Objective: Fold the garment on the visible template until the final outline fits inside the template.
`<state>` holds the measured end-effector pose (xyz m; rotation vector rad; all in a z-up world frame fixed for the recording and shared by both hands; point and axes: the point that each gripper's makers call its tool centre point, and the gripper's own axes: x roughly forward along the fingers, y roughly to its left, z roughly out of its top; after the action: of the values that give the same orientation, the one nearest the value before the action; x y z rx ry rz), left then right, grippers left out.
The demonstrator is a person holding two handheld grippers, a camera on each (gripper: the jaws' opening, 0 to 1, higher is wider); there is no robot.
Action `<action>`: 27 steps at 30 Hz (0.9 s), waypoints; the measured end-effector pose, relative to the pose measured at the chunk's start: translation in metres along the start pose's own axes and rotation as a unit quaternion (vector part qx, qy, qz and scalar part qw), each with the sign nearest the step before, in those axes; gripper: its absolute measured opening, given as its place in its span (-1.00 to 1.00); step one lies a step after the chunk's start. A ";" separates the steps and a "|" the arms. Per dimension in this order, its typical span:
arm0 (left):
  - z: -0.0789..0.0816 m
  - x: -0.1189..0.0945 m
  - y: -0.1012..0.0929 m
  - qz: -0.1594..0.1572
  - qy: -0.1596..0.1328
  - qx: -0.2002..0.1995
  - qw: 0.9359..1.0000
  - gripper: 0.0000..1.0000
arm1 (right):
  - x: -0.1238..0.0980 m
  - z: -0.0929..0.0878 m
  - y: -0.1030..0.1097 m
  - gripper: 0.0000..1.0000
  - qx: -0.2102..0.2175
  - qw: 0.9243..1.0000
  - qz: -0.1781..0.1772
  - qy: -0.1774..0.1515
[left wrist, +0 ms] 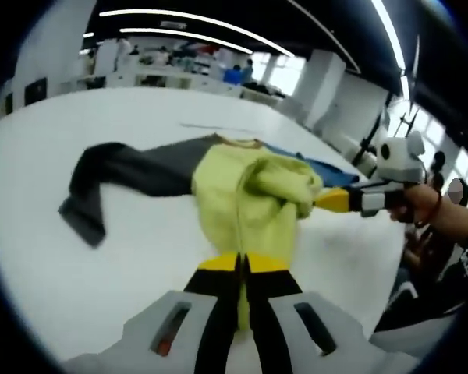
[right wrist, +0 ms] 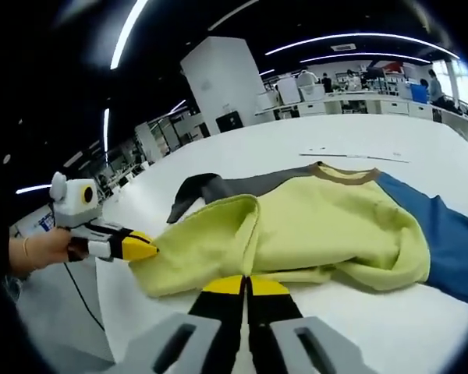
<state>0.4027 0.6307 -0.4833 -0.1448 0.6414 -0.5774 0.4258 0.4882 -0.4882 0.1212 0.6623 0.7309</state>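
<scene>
Left gripper (left wrist: 242,265): your yellow-tipped jaws are pressed together on the near hem of the garment's yellow body.
Right gripper (right wrist: 246,286): your jaws are clamped on a folded yellow edge of the garment.
Garment (left wrist: 246,195): it lies on the white table (left wrist: 140,257), yellow body bunched between your two grippers, grey sleeve (left wrist: 117,175) stretched away from the body, blue sleeve on the opposite side.
Writing: none can be read on the garment or the grippers.
Left gripper view alone: your hand (left wrist: 421,204) holding the right gripper, and the grey sleeve's cuff end.
Right gripper view alone: the tan collar (right wrist: 343,173) and the broad blue sleeve (right wrist: 444,234).
</scene>
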 end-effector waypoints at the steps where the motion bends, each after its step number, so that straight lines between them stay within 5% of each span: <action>1: 0.002 -0.001 -0.002 0.000 -0.002 0.002 1.000 -1.00 | -0.005 0.000 -0.002 -1.00 -0.001 1.000 -0.003 -0.002; 11: 0.018 -0.016 -0.018 -0.001 -0.023 0.031 0.999 -1.00 | -0.042 -0.002 -0.015 -1.00 0.006 0.999 -0.030 -0.013; 27: 0.018 -0.037 -0.045 -0.015 -0.024 0.066 0.997 -1.00 | -0.090 -0.010 -0.019 -1.00 -0.017 0.999 -0.043 -0.006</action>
<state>0.3690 0.6128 -0.4360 -0.0432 0.5536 -0.6418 0.3804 0.4141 -0.4556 0.0644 0.6398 0.6584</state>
